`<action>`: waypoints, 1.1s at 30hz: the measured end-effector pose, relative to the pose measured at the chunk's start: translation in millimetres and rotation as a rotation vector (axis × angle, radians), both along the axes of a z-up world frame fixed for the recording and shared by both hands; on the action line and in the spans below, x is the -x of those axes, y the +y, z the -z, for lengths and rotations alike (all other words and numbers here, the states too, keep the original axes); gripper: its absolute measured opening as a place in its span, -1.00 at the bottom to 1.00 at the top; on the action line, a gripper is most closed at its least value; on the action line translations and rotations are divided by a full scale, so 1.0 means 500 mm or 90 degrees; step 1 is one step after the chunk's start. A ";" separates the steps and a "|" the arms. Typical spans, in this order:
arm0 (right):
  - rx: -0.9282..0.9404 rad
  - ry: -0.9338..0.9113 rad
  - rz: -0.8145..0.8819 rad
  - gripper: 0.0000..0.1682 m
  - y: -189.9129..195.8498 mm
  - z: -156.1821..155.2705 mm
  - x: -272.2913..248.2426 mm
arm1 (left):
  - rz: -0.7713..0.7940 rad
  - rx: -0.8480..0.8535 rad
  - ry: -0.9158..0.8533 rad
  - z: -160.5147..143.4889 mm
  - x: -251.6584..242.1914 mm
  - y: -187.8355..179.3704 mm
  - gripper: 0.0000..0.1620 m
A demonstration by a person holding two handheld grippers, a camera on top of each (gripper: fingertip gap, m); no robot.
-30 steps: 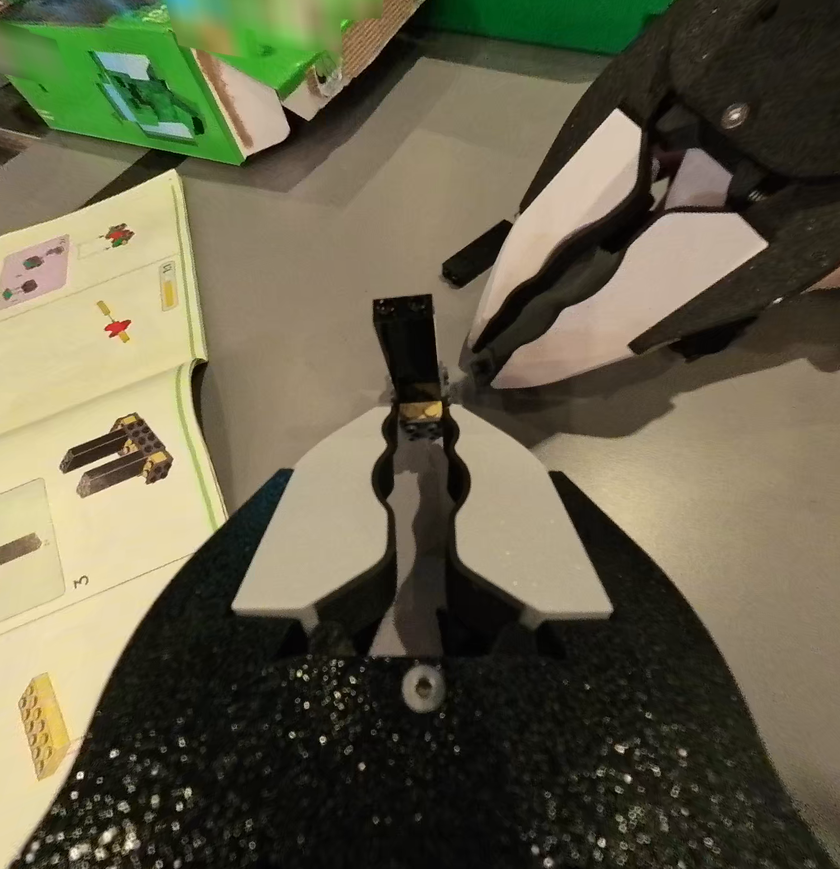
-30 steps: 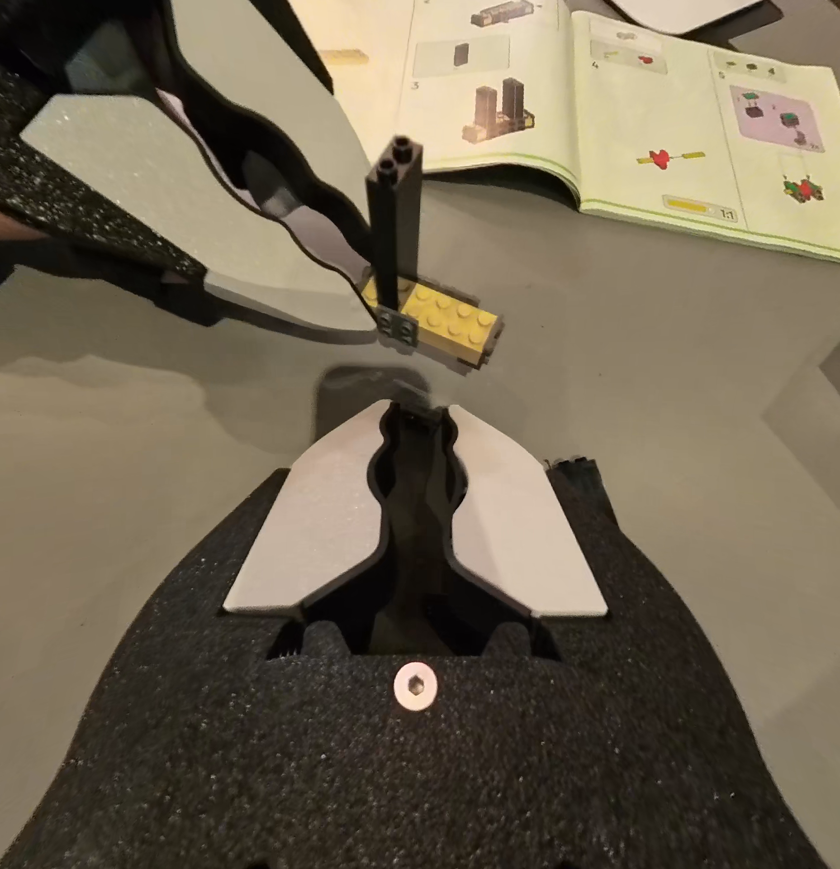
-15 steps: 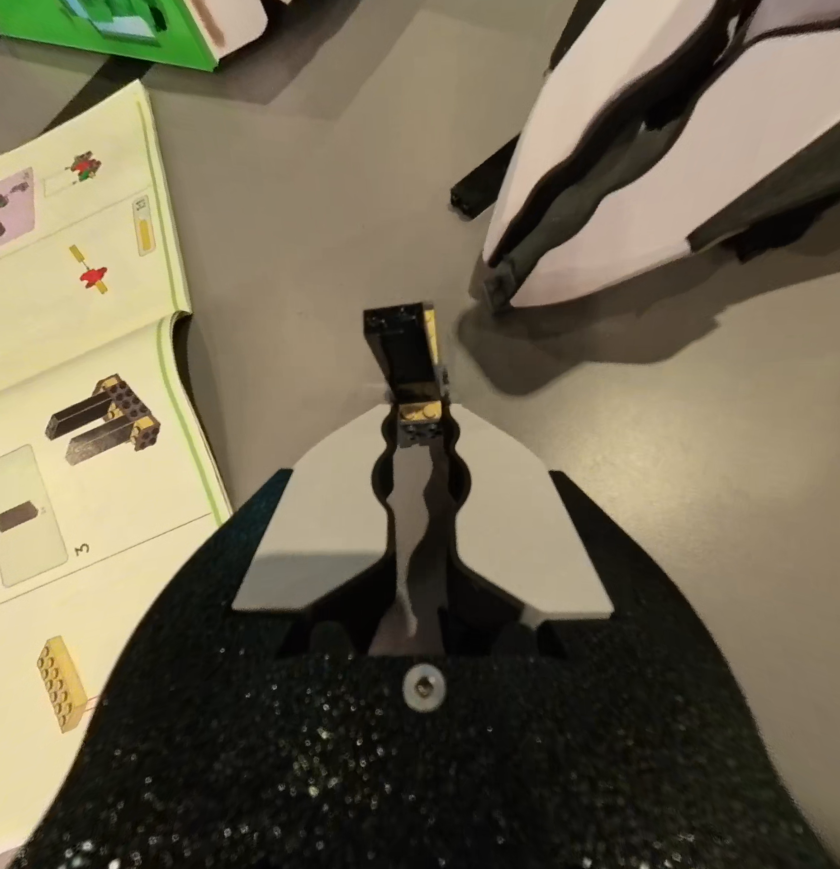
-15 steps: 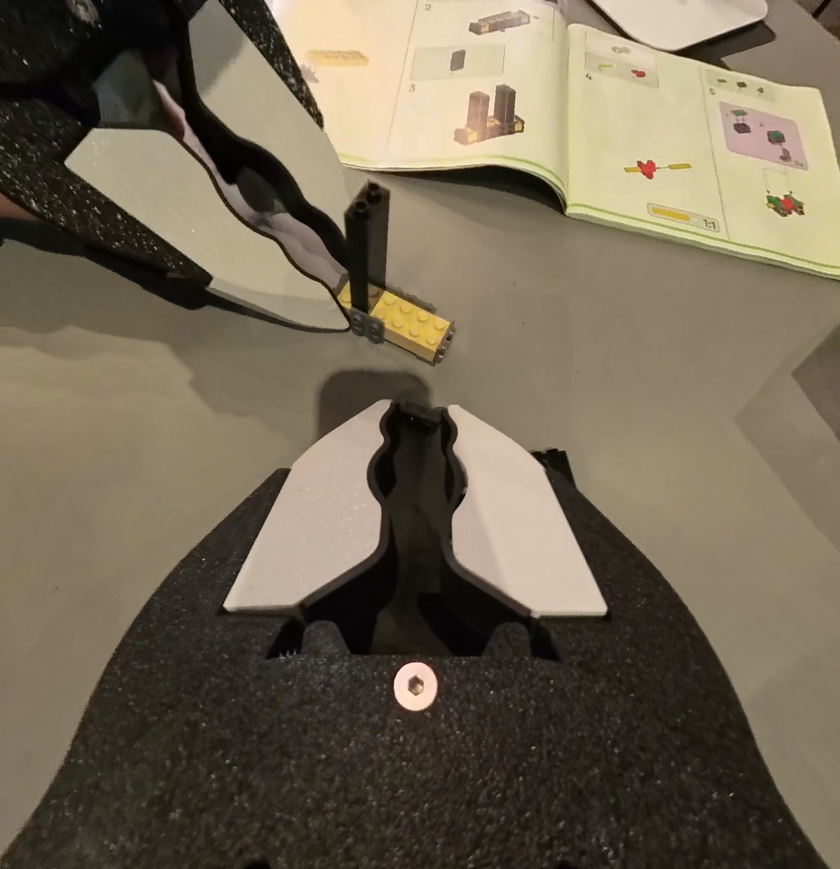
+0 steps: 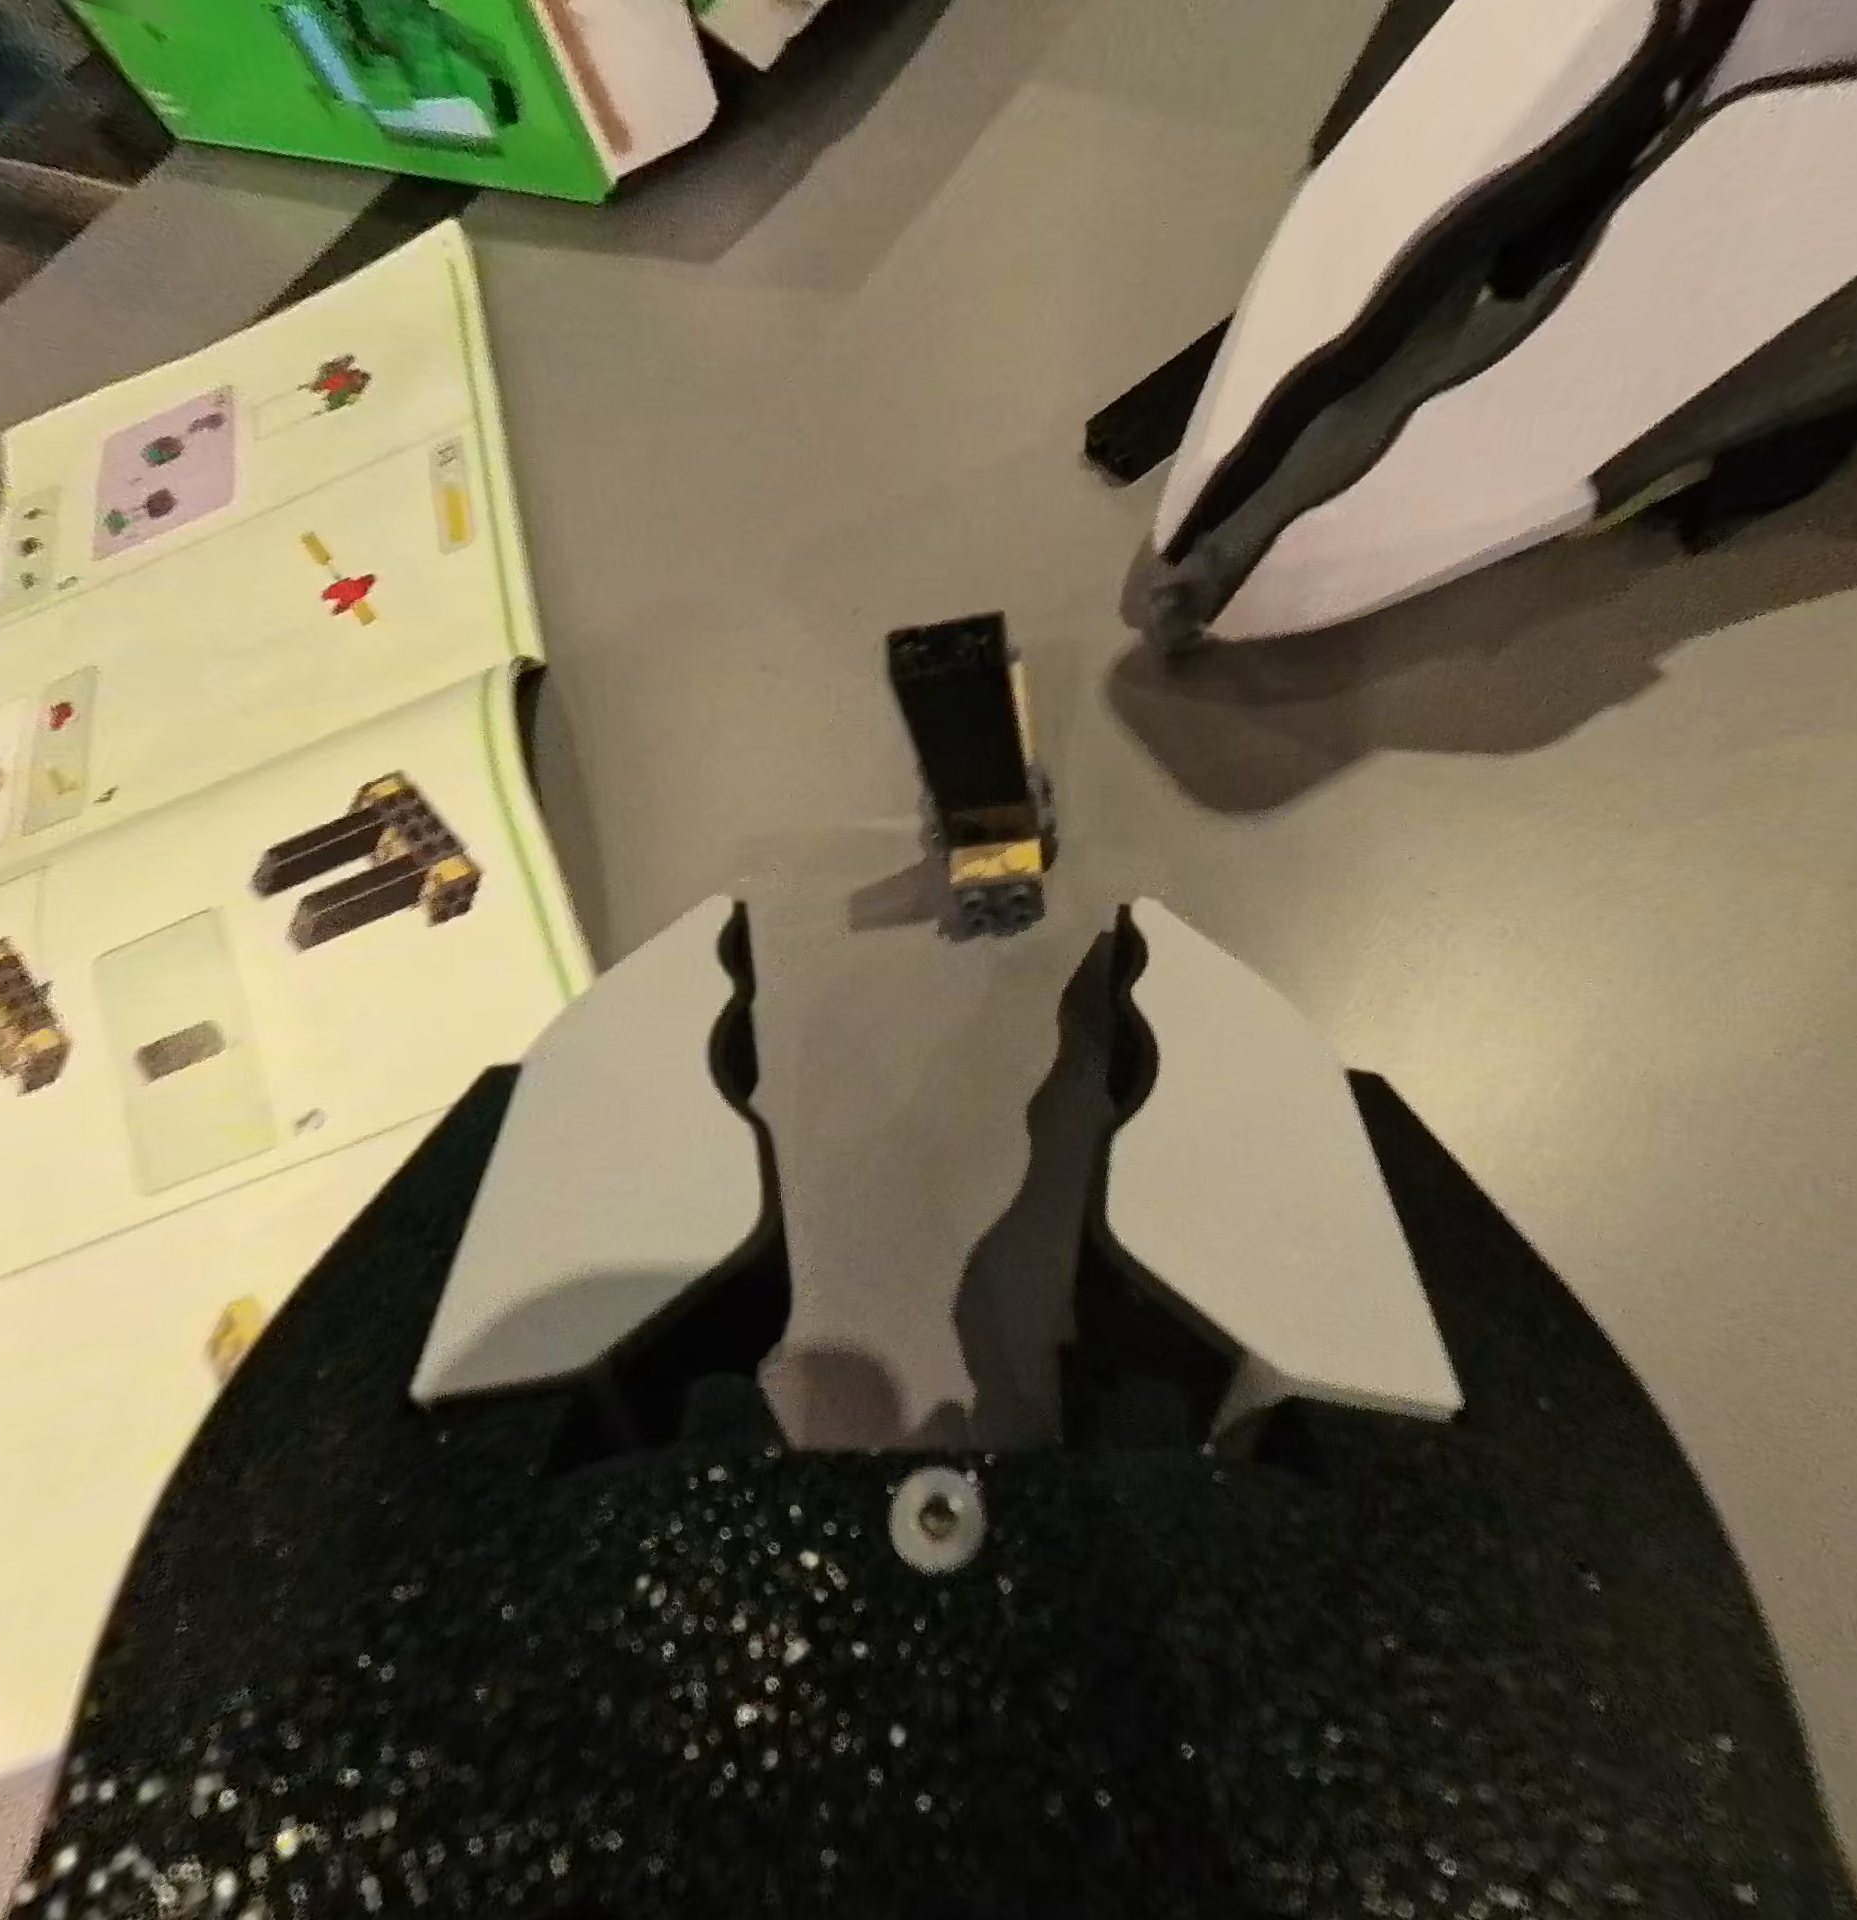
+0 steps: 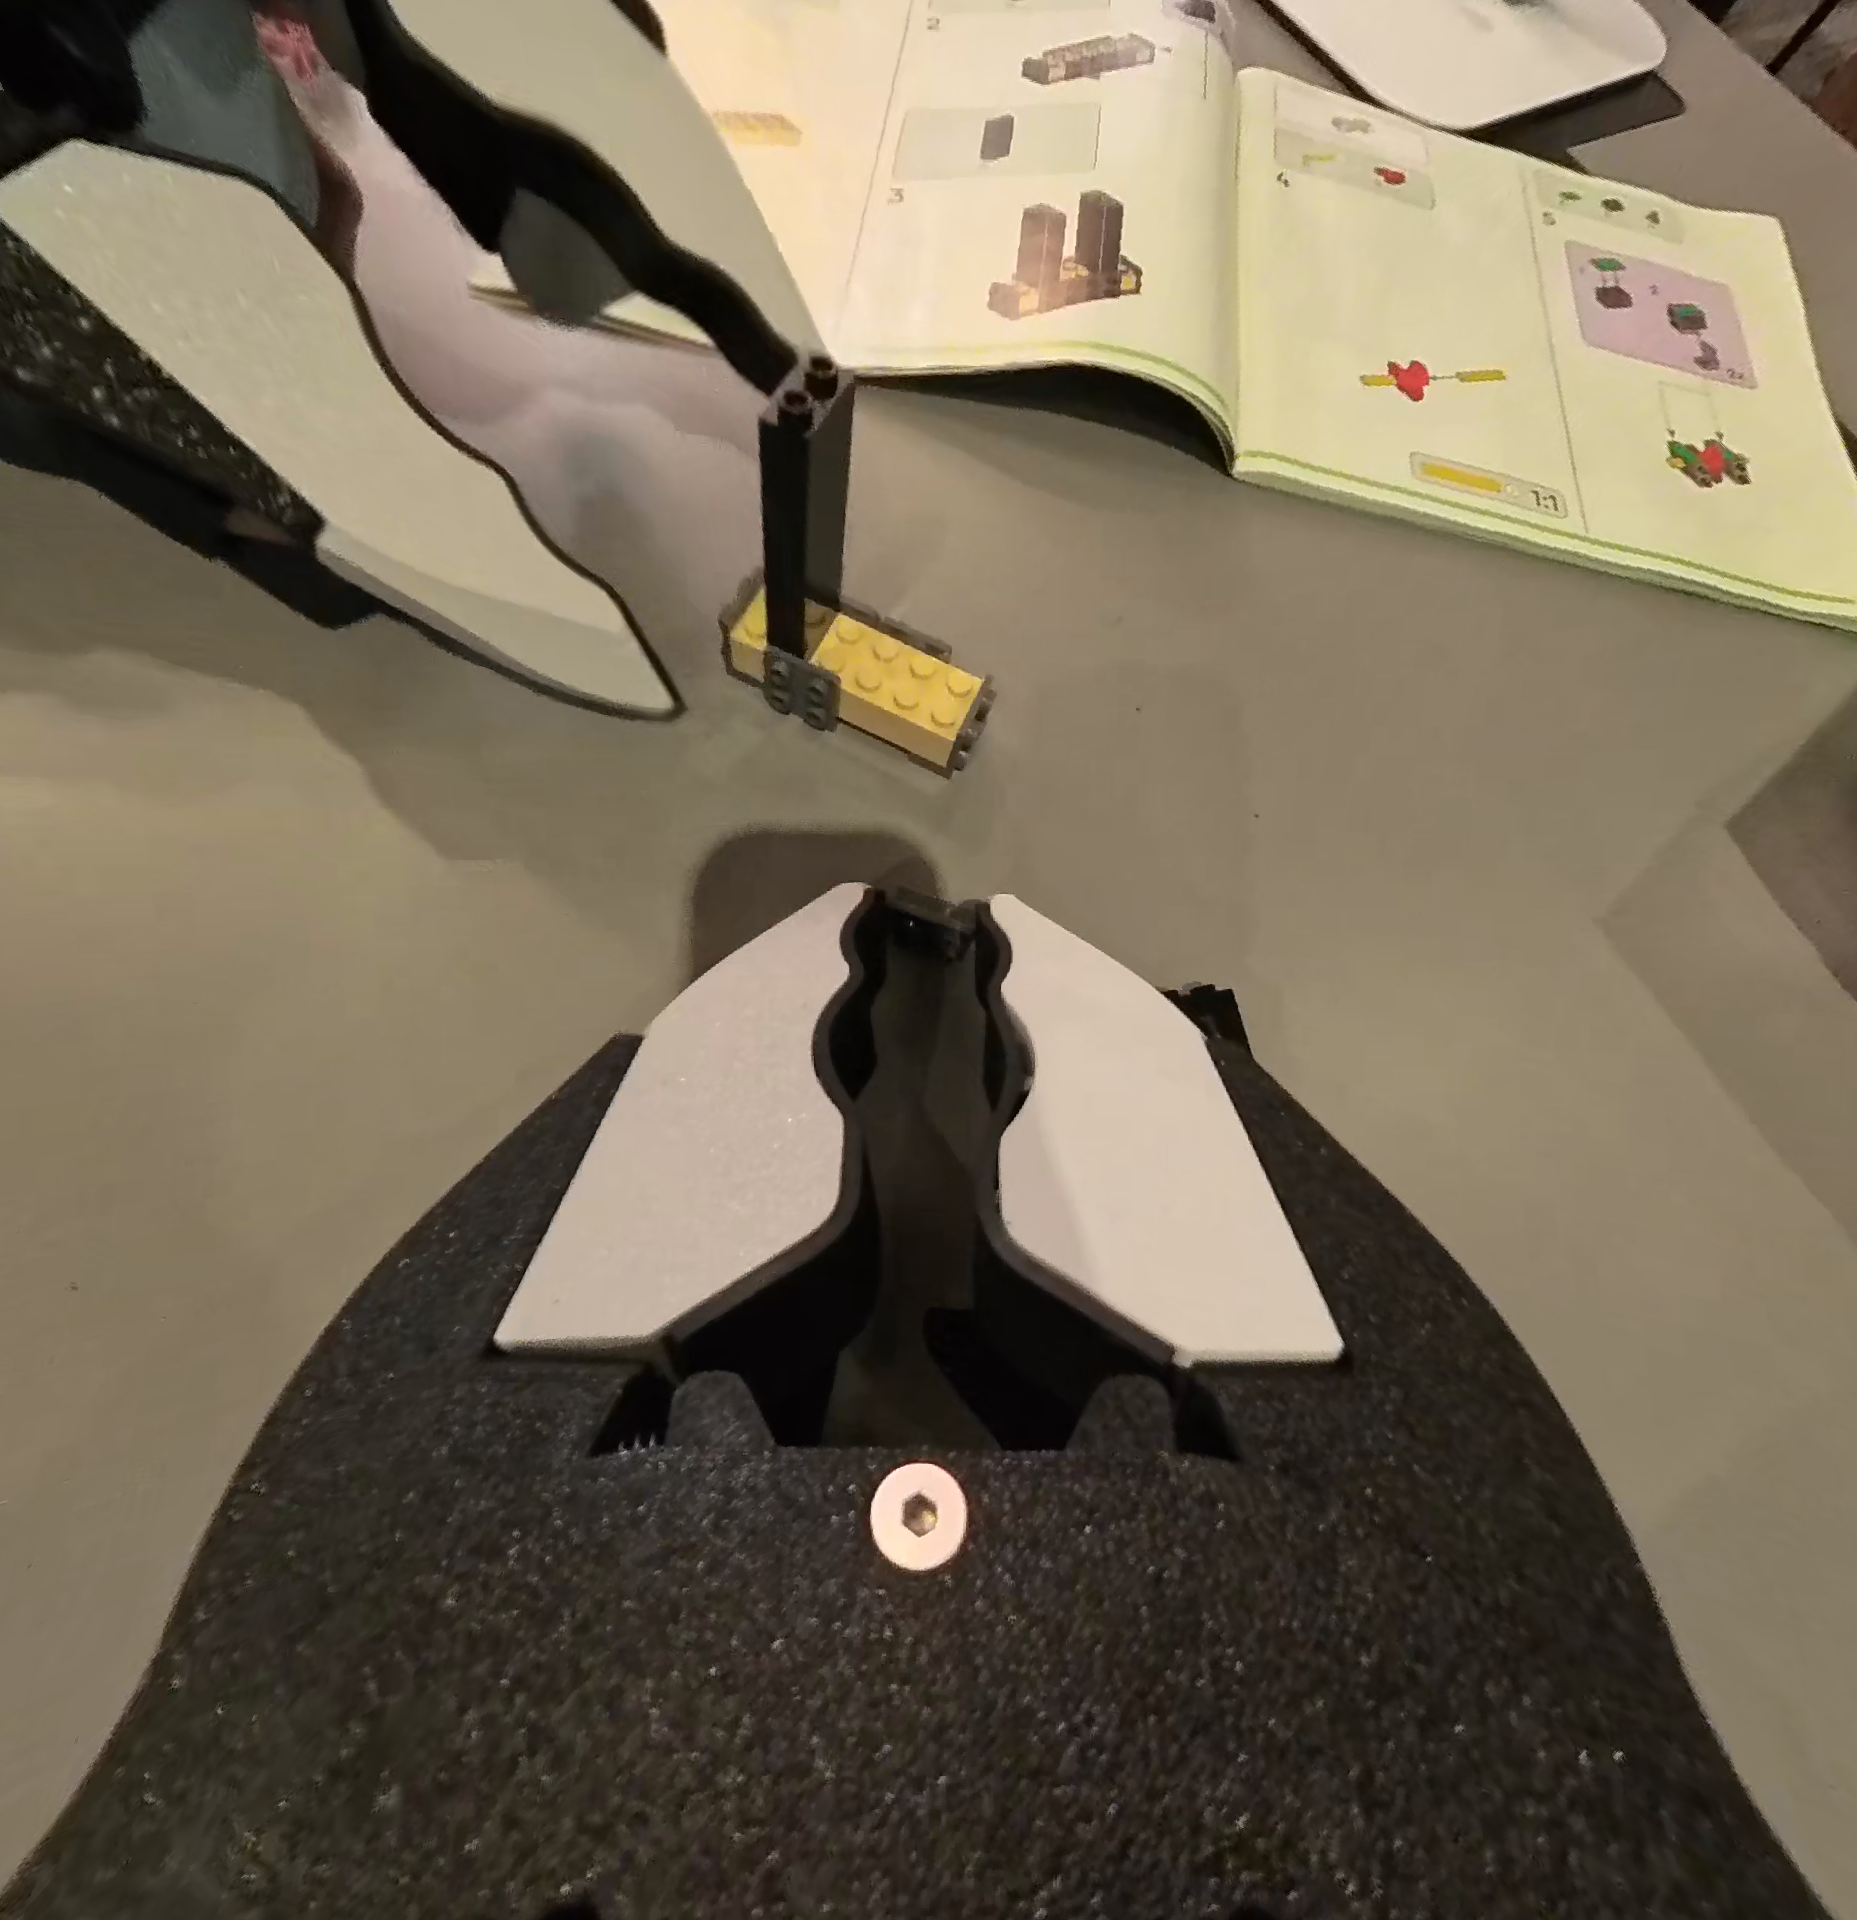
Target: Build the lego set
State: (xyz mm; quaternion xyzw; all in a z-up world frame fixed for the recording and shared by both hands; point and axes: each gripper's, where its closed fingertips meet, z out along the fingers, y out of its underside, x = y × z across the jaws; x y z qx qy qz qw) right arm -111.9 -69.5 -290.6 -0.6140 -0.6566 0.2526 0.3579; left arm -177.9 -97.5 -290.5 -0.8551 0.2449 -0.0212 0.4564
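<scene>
Two: left hand-held gripper (image 5: pixel 929 914) gapes empty; right hand-held gripper (image 6: pixel 929 920) pinches a small dark piece (image 6: pixel 929 928).

Left gripper (image 5: pixel 929 920): black speckled foam-like body filling the lower frame, two pale grey fingers (image 5: pixel 633 1143) with wavy black inner edges, one silver hex screw (image 5: pixel 936 1522) at centre. Right gripper (image 6: pixel 929 914): matching black textured body, pale grey fingers (image 6: pixel 716 1153), silver hex screw (image 6: pixel 919 1527).
</scene>
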 end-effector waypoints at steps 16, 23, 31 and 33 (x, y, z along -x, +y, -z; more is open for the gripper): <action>0.281 0.164 -0.272 -0.82 -0.140 -0.111 -0.014 | 0.342 -0.305 -0.006 -0.135 -0.143 -0.109 -0.55; 0.460 0.185 -0.340 -0.81 -0.179 -0.137 -0.023 | 0.370 -0.328 0.117 -0.107 -0.170 -0.114 -0.66; 0.504 0.167 -0.359 -0.82 -0.193 -0.132 -0.024 | 0.395 -0.362 0.159 -0.110 -0.184 -0.127 -0.96; 0.495 0.179 -0.347 -0.82 -0.185 -0.133 -0.021 | 0.377 -0.346 0.144 -0.109 -0.181 -0.120 -0.97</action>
